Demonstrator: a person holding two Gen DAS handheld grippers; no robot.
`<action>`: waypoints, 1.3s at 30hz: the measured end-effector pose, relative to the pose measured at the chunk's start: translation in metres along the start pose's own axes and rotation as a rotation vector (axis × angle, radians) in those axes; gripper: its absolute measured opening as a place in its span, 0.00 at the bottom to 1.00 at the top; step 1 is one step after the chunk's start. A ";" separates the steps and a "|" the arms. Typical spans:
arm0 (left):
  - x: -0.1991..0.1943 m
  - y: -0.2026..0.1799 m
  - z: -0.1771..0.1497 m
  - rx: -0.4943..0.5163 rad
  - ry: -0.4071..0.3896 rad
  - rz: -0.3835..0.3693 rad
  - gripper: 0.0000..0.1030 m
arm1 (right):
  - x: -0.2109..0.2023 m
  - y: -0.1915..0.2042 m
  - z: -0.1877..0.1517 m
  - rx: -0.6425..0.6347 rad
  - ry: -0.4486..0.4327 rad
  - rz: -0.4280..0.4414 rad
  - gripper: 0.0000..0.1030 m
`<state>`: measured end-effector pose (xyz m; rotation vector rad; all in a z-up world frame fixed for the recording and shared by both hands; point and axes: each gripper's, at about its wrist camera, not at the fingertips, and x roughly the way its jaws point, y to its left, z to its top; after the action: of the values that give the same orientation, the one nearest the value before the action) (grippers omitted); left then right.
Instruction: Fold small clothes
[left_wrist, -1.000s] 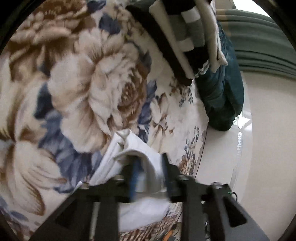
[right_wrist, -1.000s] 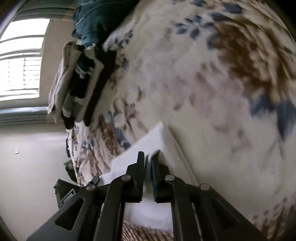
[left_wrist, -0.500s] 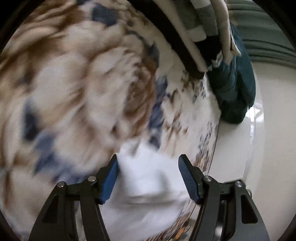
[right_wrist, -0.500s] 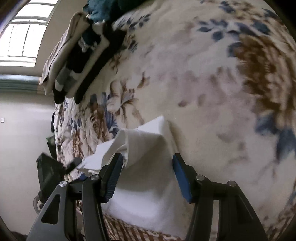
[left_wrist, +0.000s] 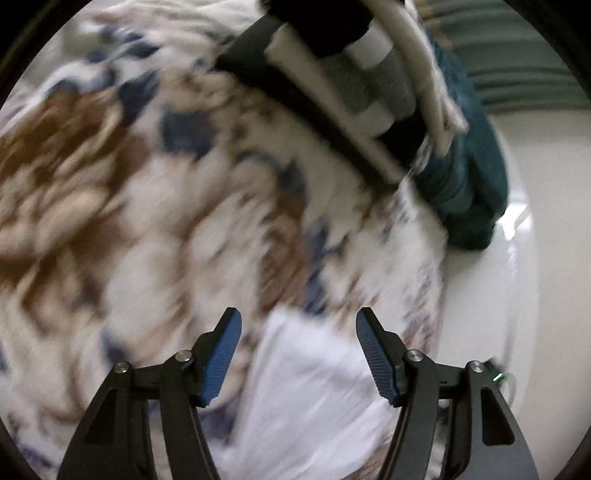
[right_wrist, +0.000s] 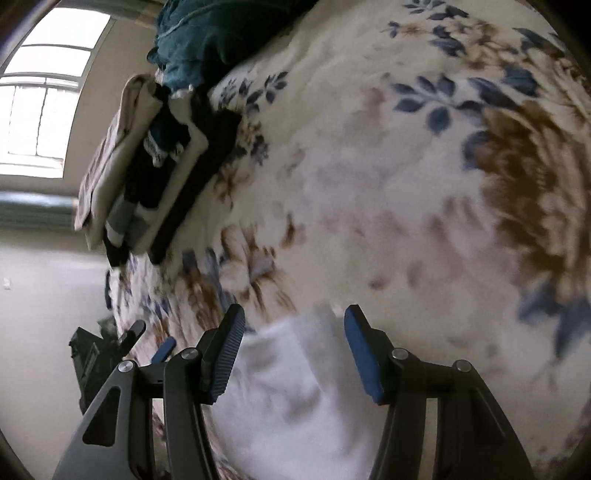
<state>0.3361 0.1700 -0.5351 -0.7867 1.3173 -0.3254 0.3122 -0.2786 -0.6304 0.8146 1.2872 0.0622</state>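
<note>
A small white garment (left_wrist: 306, 398) lies folded on the flowered bedspread (left_wrist: 122, 206), near the bed's edge. My left gripper (left_wrist: 298, 325) hovers over it, open, its blue pads apart and pressing on nothing. In the right wrist view the same white garment (right_wrist: 291, 391) lies flat below my right gripper (right_wrist: 294, 321), which is also open and clear of the cloth. The left gripper's blue pad (right_wrist: 163, 349) shows at the lower left of that view. Both views are blurred by motion.
A stack of folded clothes (left_wrist: 354, 92) in black, white and grey lies further along the bed, with a teal bundle (left_wrist: 469, 184) beside it. The same stack (right_wrist: 147, 177) and teal bundle (right_wrist: 207, 37) show in the right view. The bed edge drops to a pale floor (left_wrist: 480, 295). A window (right_wrist: 40, 92) lights the room.
Both grippers let go of the white garment: their jaws went from pinching the cloth to standing apart. The raised fold has dropped flat, and both grippers have drawn back over it.
</note>
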 end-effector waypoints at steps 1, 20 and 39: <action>0.004 0.005 -0.008 0.006 0.027 0.019 0.60 | 0.001 -0.003 -0.004 -0.009 0.020 -0.003 0.57; 0.065 -0.014 0.004 0.188 0.011 0.133 0.03 | 0.044 0.023 0.013 -0.150 -0.008 -0.131 0.04; 0.066 -0.015 0.003 0.159 0.028 0.119 0.03 | 0.030 -0.036 -0.015 0.088 0.065 -0.046 0.02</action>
<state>0.3588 0.1190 -0.5738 -0.5700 1.3404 -0.3422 0.2941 -0.2834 -0.6762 0.8632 1.3776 -0.0046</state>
